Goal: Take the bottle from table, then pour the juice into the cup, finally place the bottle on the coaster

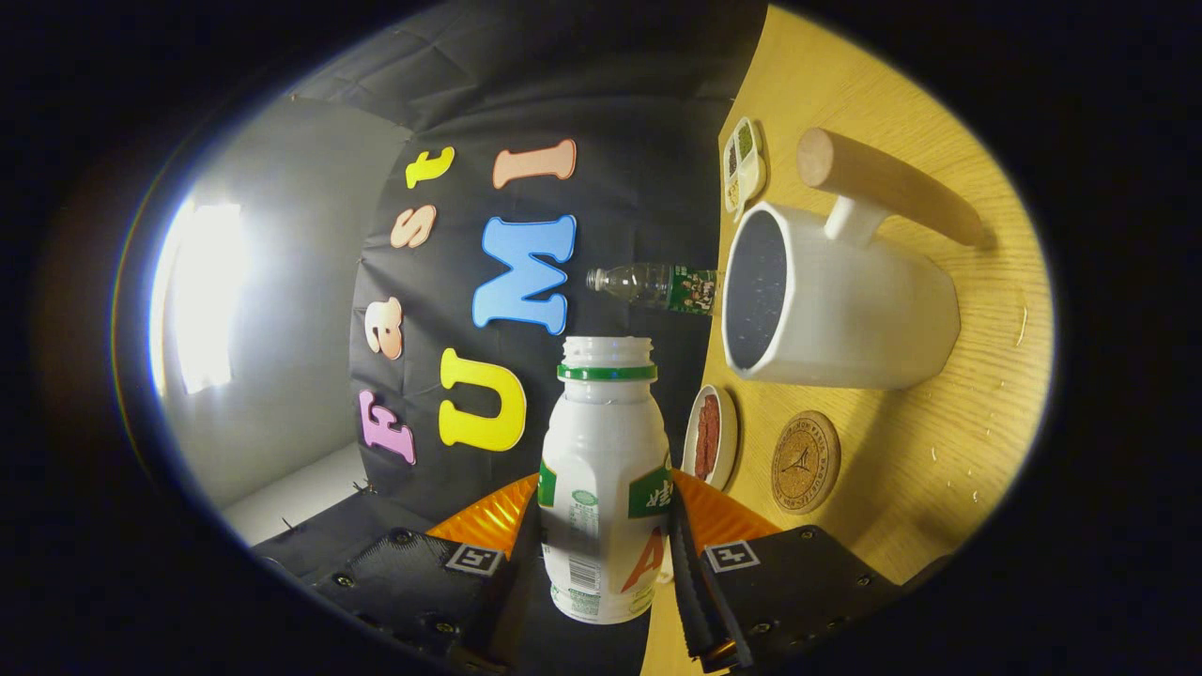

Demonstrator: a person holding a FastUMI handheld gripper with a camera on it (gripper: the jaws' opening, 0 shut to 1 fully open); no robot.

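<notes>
White bottle (601,479) uncapped, clamped between tongs (601,563); cup (826,300) dark inside, coaster (805,461) beside

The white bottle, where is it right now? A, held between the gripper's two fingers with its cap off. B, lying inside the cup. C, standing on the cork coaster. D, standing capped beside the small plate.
A: the white bottle sits clamped between both fingers of the gripper, its mouth open, while the cork coaster lies bare near the white cup.

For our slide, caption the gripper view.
Gripper shut on capless white bottle, tipped toward white cup.
</notes>
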